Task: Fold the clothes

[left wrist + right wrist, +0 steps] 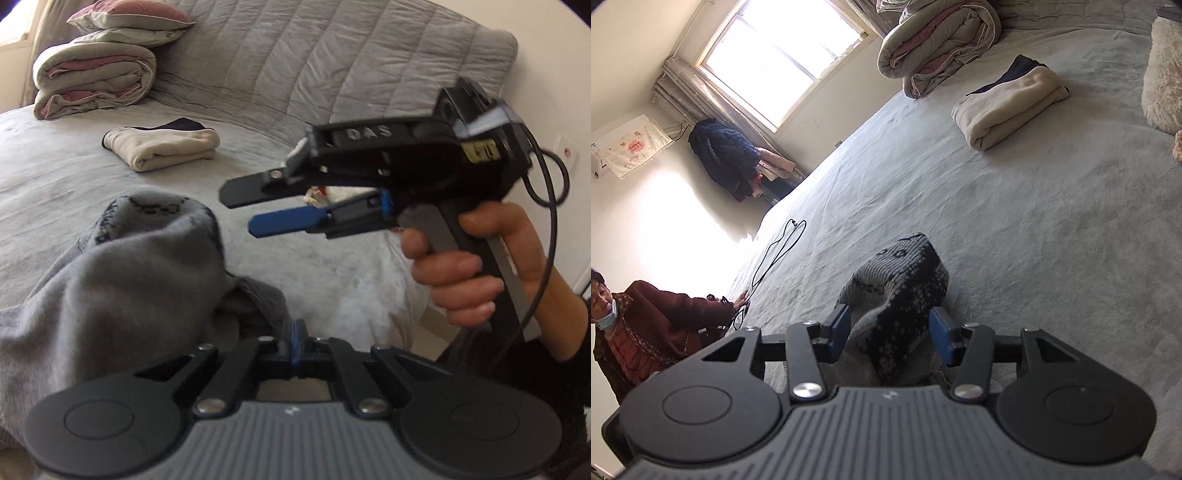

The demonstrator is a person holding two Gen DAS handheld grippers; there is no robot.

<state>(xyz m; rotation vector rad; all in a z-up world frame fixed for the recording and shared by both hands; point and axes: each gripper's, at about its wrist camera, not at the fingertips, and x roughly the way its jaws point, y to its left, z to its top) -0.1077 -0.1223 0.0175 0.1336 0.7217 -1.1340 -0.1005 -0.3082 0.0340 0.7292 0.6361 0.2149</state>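
Left gripper [295, 334] pinched tight on grey sweater [110, 280], bunched up on grey bed [55, 184]. Right gripper [243, 208] parted, empty — hovering above garment. Folded cream garment [166, 147] farther back.

Knitted grey sweater [897, 280], matt plush bedspread [1034, 240]
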